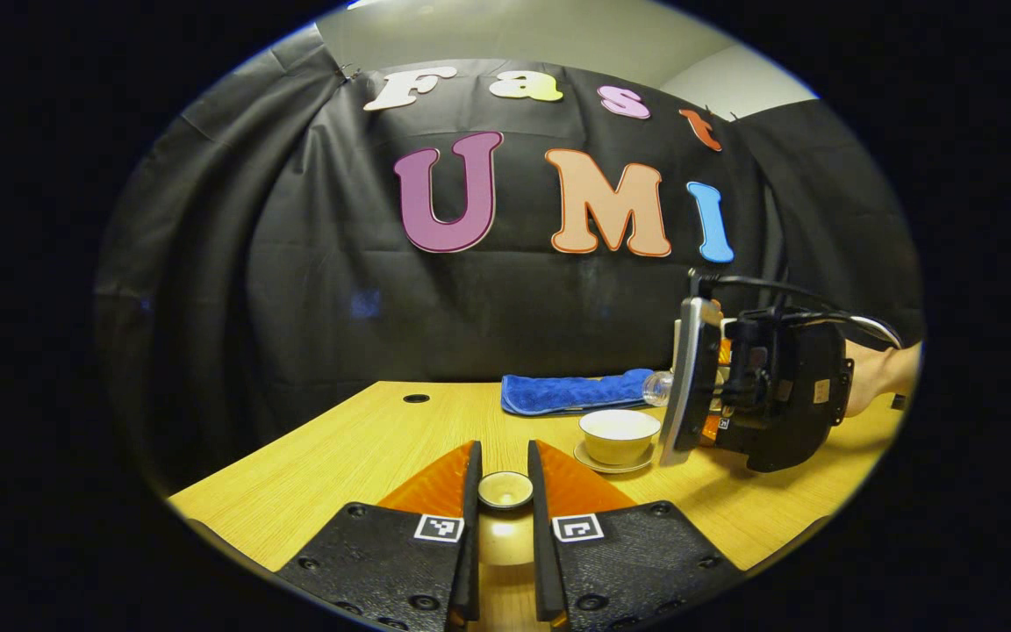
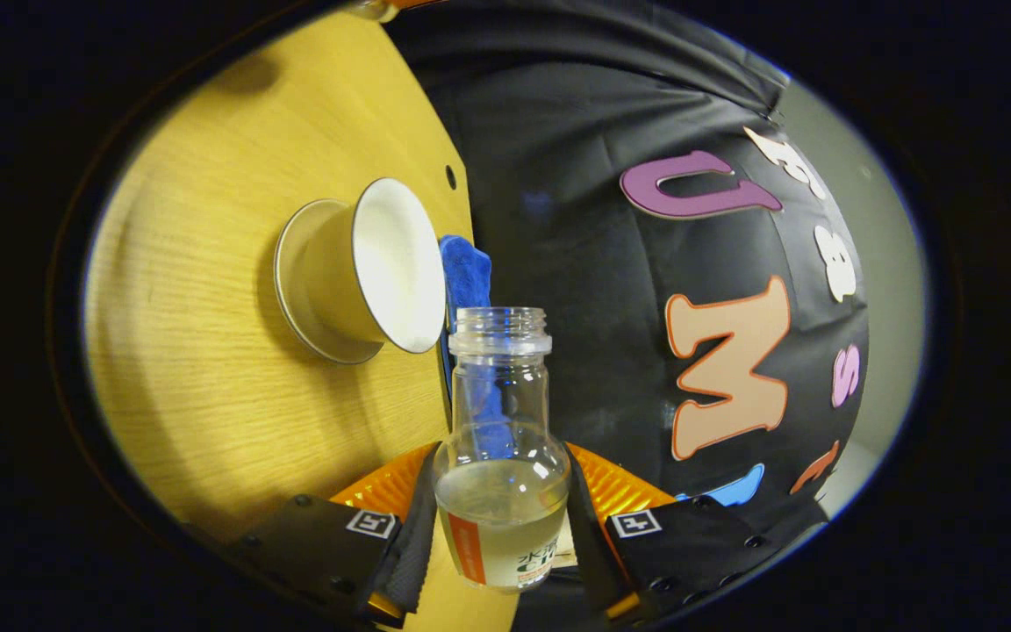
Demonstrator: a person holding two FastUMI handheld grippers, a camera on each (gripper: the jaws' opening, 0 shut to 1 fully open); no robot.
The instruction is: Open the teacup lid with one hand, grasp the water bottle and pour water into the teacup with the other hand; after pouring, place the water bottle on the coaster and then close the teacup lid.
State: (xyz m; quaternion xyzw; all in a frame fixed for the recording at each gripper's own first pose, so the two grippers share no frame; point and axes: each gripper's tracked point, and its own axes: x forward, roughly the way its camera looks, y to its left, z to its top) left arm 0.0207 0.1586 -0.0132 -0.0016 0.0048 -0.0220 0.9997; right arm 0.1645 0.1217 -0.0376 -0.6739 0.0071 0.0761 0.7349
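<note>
My left gripper [image 1: 504,449] is shut on the small round teacup lid [image 1: 505,490] and holds it above the wooden table [image 1: 339,456]. Ahead and to the right, the open white teacup [image 1: 618,434] stands on its saucer [image 1: 615,463]. My right gripper [image 1: 685,386] hovers just right of the cup, turned on its side, with the bottle's neck [image 1: 659,386] pointing left above the rim. In the right gripper view, the right gripper [image 2: 501,456] is shut on the clear, uncapped water bottle [image 2: 501,421]. Water sits low in the bottle and no stream leaves its mouth. The teacup [image 2: 383,268] lies beyond it to the left.
A folded blue cloth [image 1: 571,391] lies at the back of the table, behind the cup, against the black wall. A small round hole [image 1: 416,398] is in the table top at the back left. A person's hand [image 1: 883,377] holds the right gripper at the right edge.
</note>
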